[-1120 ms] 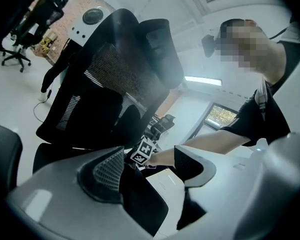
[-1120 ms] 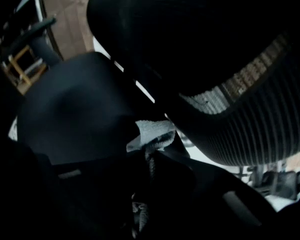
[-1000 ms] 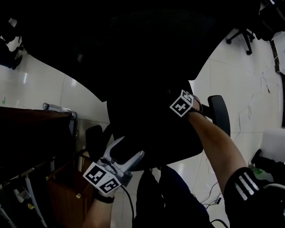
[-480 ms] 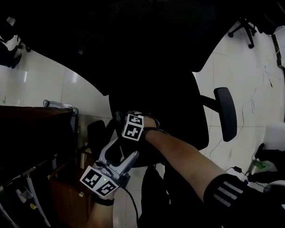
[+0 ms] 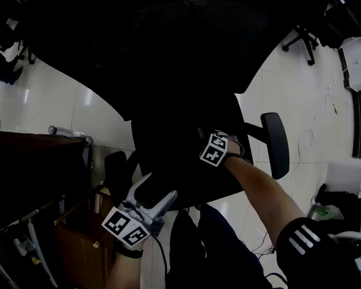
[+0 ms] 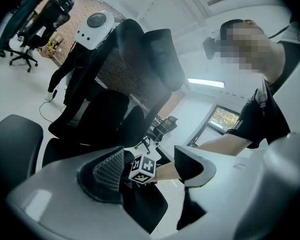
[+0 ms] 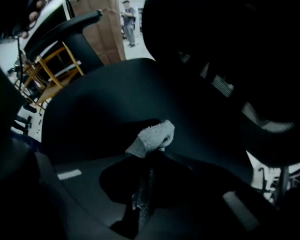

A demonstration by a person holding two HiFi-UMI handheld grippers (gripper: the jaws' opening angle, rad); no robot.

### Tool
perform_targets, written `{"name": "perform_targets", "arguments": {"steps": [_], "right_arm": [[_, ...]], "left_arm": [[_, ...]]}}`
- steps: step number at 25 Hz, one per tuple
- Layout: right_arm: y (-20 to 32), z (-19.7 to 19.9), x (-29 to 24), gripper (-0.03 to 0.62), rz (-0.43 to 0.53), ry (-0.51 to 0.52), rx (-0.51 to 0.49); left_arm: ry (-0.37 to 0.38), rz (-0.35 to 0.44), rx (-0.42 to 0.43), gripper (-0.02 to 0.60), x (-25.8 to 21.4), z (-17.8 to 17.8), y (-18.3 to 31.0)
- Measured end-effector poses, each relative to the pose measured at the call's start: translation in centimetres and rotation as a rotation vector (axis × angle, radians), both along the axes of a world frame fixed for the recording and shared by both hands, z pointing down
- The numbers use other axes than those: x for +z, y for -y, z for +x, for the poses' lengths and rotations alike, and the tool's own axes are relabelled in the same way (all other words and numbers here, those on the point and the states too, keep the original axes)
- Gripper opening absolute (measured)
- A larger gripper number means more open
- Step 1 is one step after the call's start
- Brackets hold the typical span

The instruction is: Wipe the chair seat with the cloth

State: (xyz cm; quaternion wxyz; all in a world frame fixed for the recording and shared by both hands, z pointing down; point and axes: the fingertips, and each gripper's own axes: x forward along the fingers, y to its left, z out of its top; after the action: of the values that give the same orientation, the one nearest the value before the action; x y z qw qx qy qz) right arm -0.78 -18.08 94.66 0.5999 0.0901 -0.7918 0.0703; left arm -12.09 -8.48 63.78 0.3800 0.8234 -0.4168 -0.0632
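- Currently, head view: the right gripper (image 5: 212, 148) sits over the middle-right of the chair seat (image 5: 168, 143). Half a second ago it was at the seat's front-left, and a second ago near the right edge. That back-and-forth reads as wiping strokes under way, with much of the seat likely covered. The cloth cannot be made out against the dark seat from here.
- Head view, continued: the left gripper (image 5: 162, 184) is at the seat's front edge with its jaws spread. Whether it touches the seat is unclear. An armrest (image 5: 275, 144) stands to the right, the backrest (image 5: 168, 47) is above, and pale floor tiles (image 5: 48, 107) lie around. A wooden cabinet (image 5: 36, 161) is to the left.
- Left gripper view: the jaws are wide apart and nothing is clamped. Between them, farther off, appear the right gripper's marker cube (image 6: 142, 168) and the person's forearm (image 6: 215, 144). The room is a bright office with other chairs (image 6: 25, 29) and a window (image 6: 220, 119).
- Right gripper view: the jaws are closed on the cloth (image 7: 152, 136). Its pale bunched end pokes out past the tips and lies against the seat, ahead of the backrest.
- Right gripper view, room: a cabinet, a second armrest (image 7: 65, 26) and a distant person (image 7: 128, 19) are visible.
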Motion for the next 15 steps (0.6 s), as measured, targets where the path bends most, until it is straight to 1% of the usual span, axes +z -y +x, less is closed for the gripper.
{"name": "perform_targets", "arguments": {"steps": [2, 4, 6, 8, 9, 11, 13, 15], "right_arm": [[1.8, 4.3, -0.2, 0.029, 0.037, -0.065, 0.037], [3.0, 7.2, -0.7, 0.029, 0.065, -0.107, 0.07], [3.7, 8.7, -1.1, 0.029, 0.08, -0.132, 0.095], [4.0, 8.8, -1.6, 0.029, 0.086, -0.126, 0.123], [3.9, 8.1, -2.0, 0.029, 0.082, -0.098, 0.14], [2.8, 5.0, -3.1, 0.029, 0.049, 0.007, 0.164], [0.2, 0.4, -4.2, 0.029, -0.013, 0.122, 0.155], [-3.5, -4.9, -5.2, 0.029, -0.08, 0.207, 0.109]], "left_arm": [[-0.003, 0.003, 0.008, 0.337, -0.1, 0.5, 0.2], [0.0, 0.005, 0.015, 0.339, -0.2, 0.8, 0.3], [0.005, 0.004, 0.019, 0.337, -0.3, 1.0, 0.4], [0.014, 0.002, 0.022, 0.338, -0.3, 1.0, 0.3], [0.022, 0.001, 0.022, 0.337, -0.3, 0.8, 0.2], [0.04, -0.001, 0.019, 0.339, -0.3, 0.2, 0.0], [0.055, -0.008, 0.011, 0.339, -0.1, -0.5, -0.3], [0.068, -0.018, 0.0, 0.339, 0.1, -1.3, -0.8]]}}
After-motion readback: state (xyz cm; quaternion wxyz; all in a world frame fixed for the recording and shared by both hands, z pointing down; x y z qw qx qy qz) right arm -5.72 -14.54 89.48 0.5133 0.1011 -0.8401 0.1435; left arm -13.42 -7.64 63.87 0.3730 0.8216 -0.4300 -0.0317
